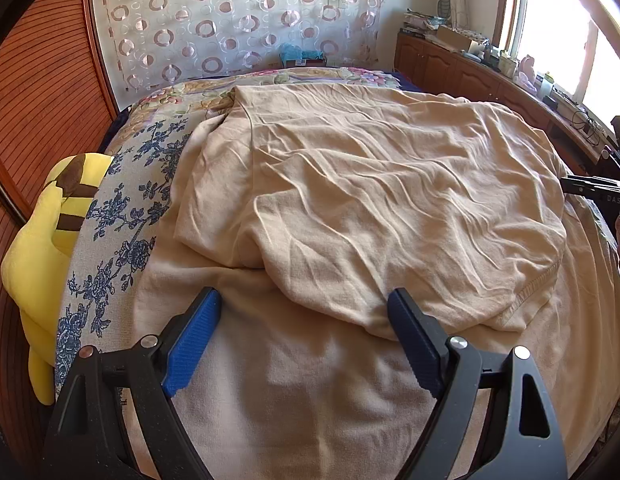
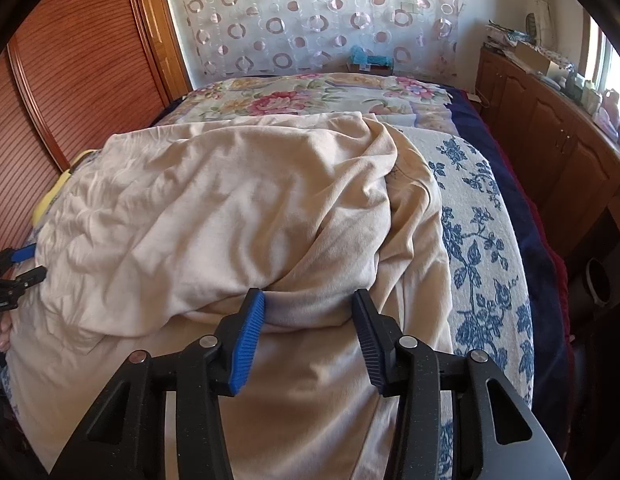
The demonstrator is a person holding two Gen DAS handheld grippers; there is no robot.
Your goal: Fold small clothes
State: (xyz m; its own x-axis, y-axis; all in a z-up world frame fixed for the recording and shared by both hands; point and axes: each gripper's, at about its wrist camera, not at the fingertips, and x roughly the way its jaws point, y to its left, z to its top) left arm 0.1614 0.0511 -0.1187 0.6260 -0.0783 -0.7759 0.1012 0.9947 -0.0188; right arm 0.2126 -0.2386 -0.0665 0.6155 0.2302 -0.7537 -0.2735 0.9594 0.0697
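Plainly, the cream garment (image 1: pixel 370 200) lay half-folded on the flowered bedspread (image 2: pixel 482 216). My left gripper (image 1: pixel 305 300) gaped wide over its folded edge, gripping nothing. My right gripper (image 2: pixel 307 304) stood half-open astride a bunched fold, its pads (image 2: pixel 247 344) not visibly pinching it.

The cream garment (image 1: pixel 350 200) covers most of the blue-flowered bedcover (image 1: pixel 121 216) — its folded-under layers stay hidden. The yellow plush toy (image 1: pixel 37 256) is half tucked behind the bedcover's edge, and clutter on the wooden cabinet (image 2: pixel 550 128) is too small to identify.
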